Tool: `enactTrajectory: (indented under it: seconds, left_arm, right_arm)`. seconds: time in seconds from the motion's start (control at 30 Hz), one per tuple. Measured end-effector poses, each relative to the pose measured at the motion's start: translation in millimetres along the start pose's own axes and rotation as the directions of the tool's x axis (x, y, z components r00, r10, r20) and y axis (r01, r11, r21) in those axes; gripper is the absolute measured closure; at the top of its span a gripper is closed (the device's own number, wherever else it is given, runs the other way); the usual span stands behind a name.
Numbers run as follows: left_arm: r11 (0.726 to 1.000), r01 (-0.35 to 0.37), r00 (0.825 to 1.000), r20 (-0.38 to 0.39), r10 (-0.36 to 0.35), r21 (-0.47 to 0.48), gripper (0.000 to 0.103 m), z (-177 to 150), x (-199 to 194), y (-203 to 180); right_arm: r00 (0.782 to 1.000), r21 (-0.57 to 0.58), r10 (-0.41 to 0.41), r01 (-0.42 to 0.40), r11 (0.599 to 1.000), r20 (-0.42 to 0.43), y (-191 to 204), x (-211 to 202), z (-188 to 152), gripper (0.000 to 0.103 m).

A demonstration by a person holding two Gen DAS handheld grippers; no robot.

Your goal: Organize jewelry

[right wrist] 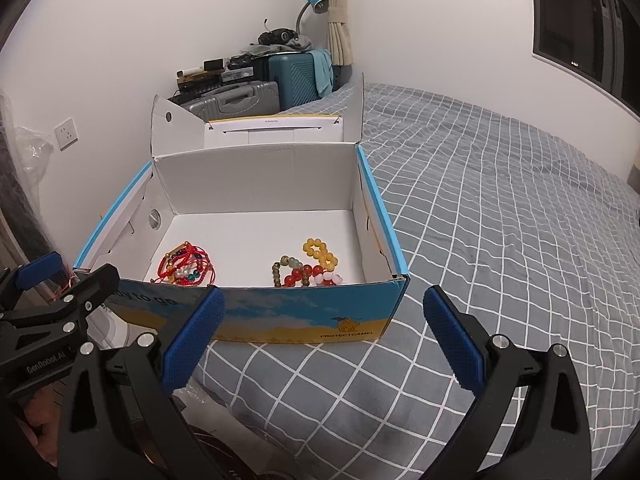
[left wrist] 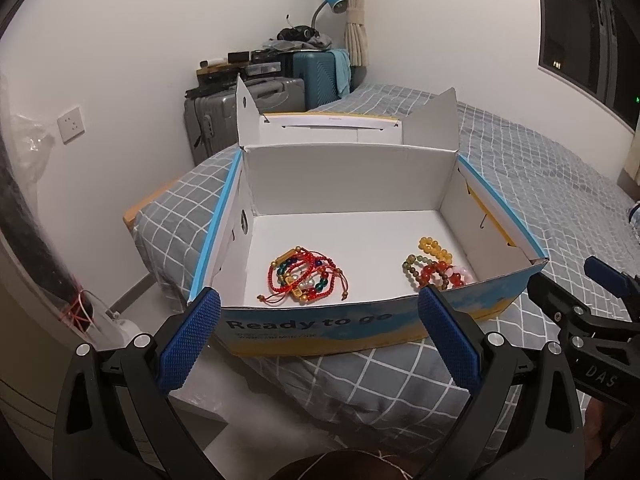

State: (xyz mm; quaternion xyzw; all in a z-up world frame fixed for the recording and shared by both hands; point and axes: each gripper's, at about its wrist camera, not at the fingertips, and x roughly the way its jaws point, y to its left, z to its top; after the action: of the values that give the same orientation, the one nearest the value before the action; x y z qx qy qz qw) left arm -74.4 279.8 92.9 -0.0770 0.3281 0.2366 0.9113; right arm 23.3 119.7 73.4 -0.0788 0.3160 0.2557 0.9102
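Where the box (left wrist: 320,328) sits, two bracelet piles (left wrist: 308,278) lie.

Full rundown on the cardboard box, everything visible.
The cardboard box is open, with its lid folded back and the side flaps up. It is white inside; the outside is blue and yellow and printed "Ready to go". It sits on the grey checked bedspread. Inside lie a tangle of red cord bracelets at the left and a cluster of bead bracelets at the right. Neither gripper touches it.
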Motion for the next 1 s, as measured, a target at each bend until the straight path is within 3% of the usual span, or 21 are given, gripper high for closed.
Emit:
enactTrajectory:
  seconds: [0.3,0.53,1.0]
  left_arm:
    - [0.999,-0.047,0.999,0.005,0.047,0.023,0.006,1.3,3.1,-3.7]
    - [1.0,-0.018,1.0,-0.009,0.018,0.007,0.006,2.1,5.6,-1.6]
    - [1.0,-0.026,1.0,0.004,0.026,0.001,0.006,1.6,3.3,-1.0]
  right_arm:
    - [1.0,0.0,0.0,0.0,1.0,-0.005,-0.2,1.4,-1.0,0.008]
    - [1.0,0.0,0.0,0.0,1.0,-0.008,-0.1,3.7,-1.5,0.008]
    - [1.0,0.001,-0.001,0.001,1.0,-0.01,-1.3,6.2,-2.7,0.008]
